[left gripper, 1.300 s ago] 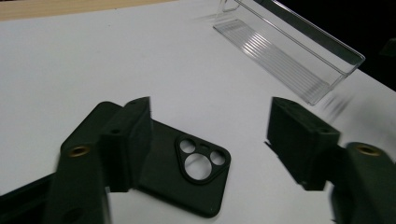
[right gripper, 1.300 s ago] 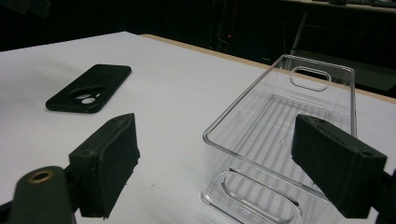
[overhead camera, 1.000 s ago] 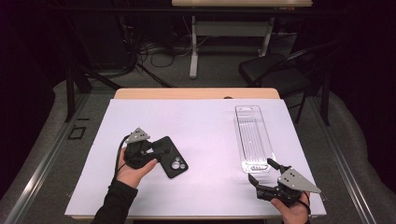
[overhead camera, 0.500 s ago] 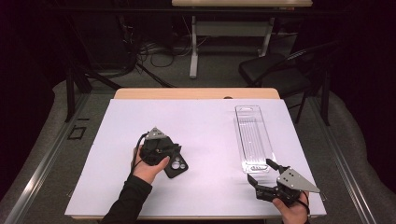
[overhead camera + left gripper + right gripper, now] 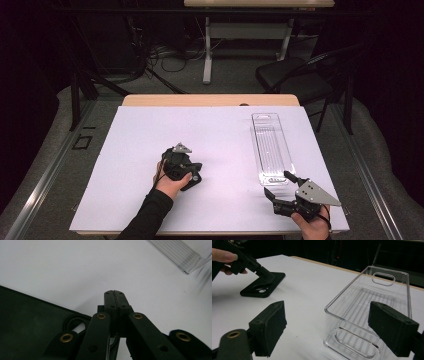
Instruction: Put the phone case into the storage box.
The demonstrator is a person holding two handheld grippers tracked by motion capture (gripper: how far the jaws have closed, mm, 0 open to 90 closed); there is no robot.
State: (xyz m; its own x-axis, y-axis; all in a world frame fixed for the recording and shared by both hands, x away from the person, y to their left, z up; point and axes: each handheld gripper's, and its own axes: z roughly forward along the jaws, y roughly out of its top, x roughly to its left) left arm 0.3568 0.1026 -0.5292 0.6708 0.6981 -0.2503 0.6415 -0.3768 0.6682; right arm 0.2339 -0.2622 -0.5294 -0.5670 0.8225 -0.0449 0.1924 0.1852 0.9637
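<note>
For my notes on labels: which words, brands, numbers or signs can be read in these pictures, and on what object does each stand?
None can be read. The black phone case, the clear plastic bin, the white table cover and both grippers carry no visible text.

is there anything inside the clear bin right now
No. In the right gripper view the clear bin holds nothing; its ribbed floor shows bare through the walls.

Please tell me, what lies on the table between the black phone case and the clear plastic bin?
Nothing. In the high view, only bare white table surface separates the black phone case from the clear plastic bin. The right gripper view shows the same bare stretch.
</note>
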